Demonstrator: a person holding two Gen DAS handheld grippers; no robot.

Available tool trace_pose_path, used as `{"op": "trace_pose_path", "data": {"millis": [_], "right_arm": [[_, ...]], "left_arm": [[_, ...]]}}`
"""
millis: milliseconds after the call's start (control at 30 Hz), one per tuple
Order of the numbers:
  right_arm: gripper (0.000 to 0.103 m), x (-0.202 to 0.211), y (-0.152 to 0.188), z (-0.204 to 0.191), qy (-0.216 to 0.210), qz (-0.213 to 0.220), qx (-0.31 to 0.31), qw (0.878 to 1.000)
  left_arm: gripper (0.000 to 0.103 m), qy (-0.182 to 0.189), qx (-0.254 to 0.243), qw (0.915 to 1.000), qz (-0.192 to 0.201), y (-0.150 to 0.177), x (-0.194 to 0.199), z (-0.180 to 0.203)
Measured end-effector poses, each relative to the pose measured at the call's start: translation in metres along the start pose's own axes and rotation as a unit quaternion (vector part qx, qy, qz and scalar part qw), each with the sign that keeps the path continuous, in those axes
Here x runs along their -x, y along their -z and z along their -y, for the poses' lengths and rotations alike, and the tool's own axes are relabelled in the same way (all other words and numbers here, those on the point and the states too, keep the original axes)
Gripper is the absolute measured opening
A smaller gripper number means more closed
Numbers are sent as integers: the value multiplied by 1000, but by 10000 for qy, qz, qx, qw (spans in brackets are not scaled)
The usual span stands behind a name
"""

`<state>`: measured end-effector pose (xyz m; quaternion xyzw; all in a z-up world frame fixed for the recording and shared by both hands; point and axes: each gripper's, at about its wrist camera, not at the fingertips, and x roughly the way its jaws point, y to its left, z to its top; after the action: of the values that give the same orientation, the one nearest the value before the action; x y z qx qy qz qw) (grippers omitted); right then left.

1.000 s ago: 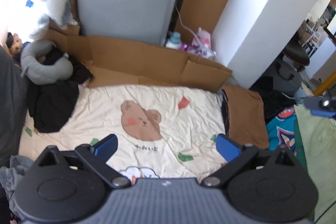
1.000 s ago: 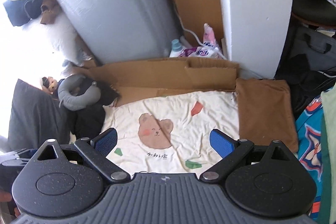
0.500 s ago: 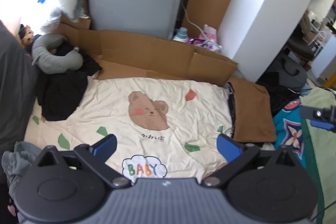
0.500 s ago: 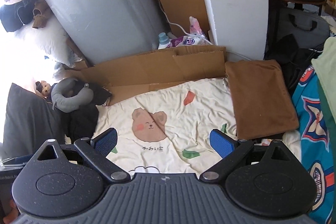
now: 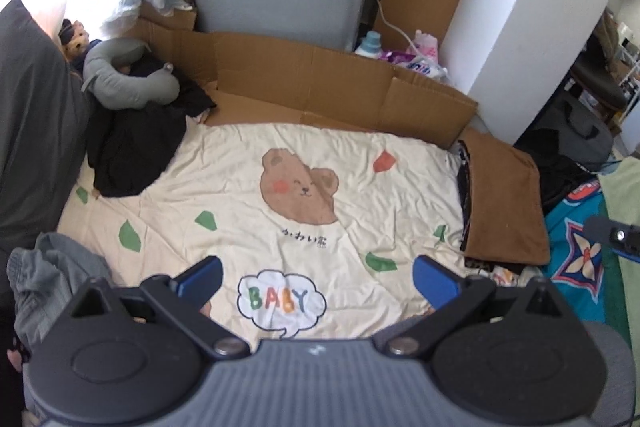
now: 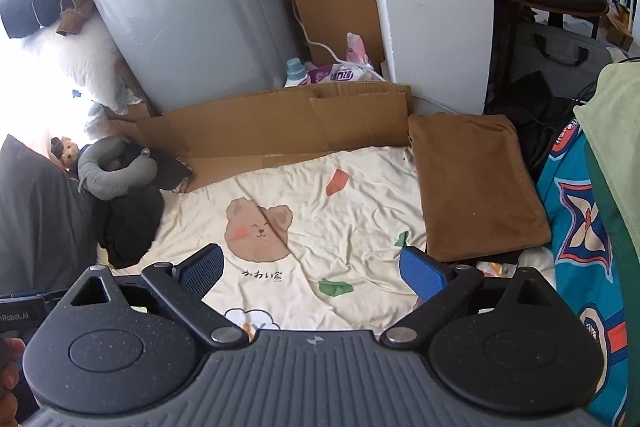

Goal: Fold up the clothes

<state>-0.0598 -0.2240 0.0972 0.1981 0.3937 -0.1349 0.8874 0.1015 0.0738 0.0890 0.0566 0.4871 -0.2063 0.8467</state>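
Cream bear-print blanket (image 5: 248,195) lying spread flat, both grippers hovering above it with nothing held.

Flattened cardboard (image 5: 320,83) is standing along its far edge; a folded brown cloth (image 6: 476,187) is resting along the blanket's right side, a black garment (image 5: 132,147) is spilling onto its left corner beside a grey neck pillow (image 5: 120,83), and a crumpled grey garment (image 5: 52,275) is sitting near left. The left gripper (image 5: 316,279) and right gripper (image 6: 312,271) are both gaping wide, blue pads apart.
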Motion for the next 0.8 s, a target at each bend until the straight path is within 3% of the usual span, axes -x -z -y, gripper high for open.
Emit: {"op": "trace_pose_path", "data": {"millis": [433,800], "right_arm": [[98,-19,23,10,218,-374,388,9983],[98,-26,21,9,-186,-680,739,9948]], "left_arm": [[102,-455,284,9982,-278,37,-14,5],[102,-831,460,9949,-330,41,-18,1]]}}
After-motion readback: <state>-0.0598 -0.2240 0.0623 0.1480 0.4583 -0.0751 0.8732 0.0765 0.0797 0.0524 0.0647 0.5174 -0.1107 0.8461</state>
